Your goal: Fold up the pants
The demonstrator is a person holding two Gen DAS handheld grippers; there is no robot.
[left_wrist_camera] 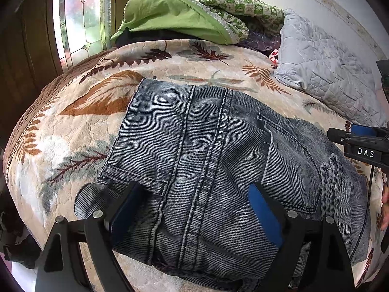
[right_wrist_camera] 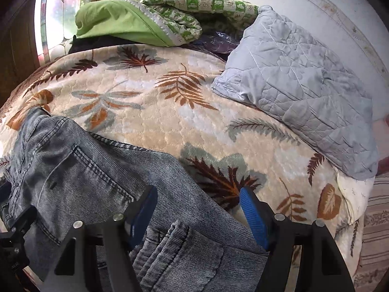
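Grey-blue denim pants (left_wrist_camera: 206, 160) lie folded in a stack on a leaf-patterned bedspread (left_wrist_camera: 80, 126). My left gripper (left_wrist_camera: 194, 192) is open, its blue-padded fingers (left_wrist_camera: 262, 209) spread over the near edge of the folded pants, holding nothing. My right gripper (right_wrist_camera: 197, 209) is open above the waistband end of the pants (right_wrist_camera: 80, 170), with the elastic waistband (right_wrist_camera: 167, 245) between its fingers (right_wrist_camera: 252, 214). The right gripper also shows in the left wrist view (left_wrist_camera: 359, 143) at the right edge, beside the pants.
A grey quilted pillow (right_wrist_camera: 304, 90) lies at the right of the bed. A green cloth (left_wrist_camera: 170, 17) and a green patterned quilt (left_wrist_camera: 238, 4) are piled at the far end. A stained-glass window (left_wrist_camera: 80, 12) and wooden frame stand at the far left.
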